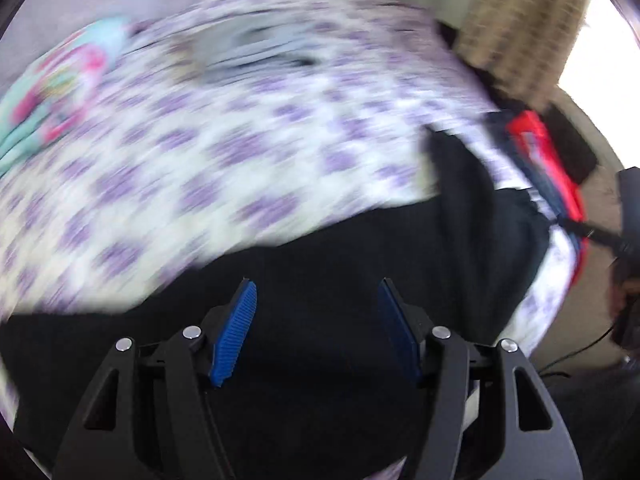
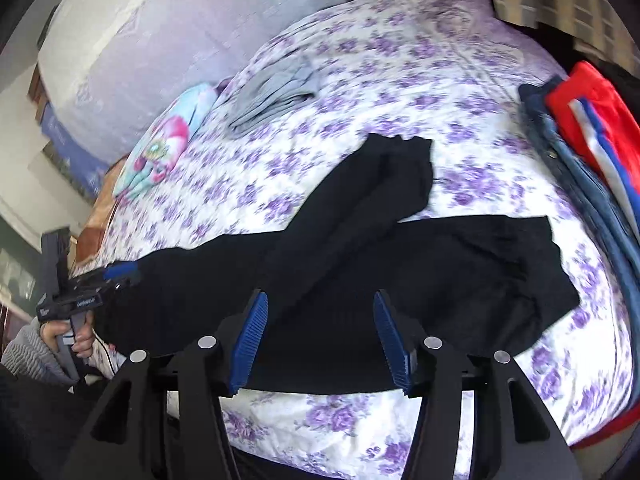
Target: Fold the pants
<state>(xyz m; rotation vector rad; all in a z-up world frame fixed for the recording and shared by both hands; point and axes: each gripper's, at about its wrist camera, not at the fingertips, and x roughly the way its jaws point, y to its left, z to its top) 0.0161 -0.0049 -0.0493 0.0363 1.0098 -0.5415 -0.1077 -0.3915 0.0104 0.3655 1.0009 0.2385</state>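
A bed with a white sheet printed in purple flowers [image 2: 360, 92] fills most of both views, though the left wrist view is heavily blurred. Black pants [image 2: 360, 248] sprawl across the lower middle of the right wrist view, one leg angling up toward the centre of the frame and the other stretching to the right; in the left view the same dark cloth [image 1: 320, 264] fills the lower half. A stack of folded clothes lines the right edge of the bed: blue jeans [image 2: 576, 184] with a red garment striped white and blue [image 2: 596, 120] on top. A crumpled grey garment [image 2: 276, 92] lies upper centre, and a turquoise-and-pink pillow [image 2: 168, 144] at the upper left. The right gripper [image 2: 320, 336] hovers over the pants' near edge, jaws spread, nothing between them. The left gripper [image 1: 316, 328] is likewise spread wide above the black cloth; seen from the right view it sits at the left edge [image 2: 120, 270], against the pants' end.
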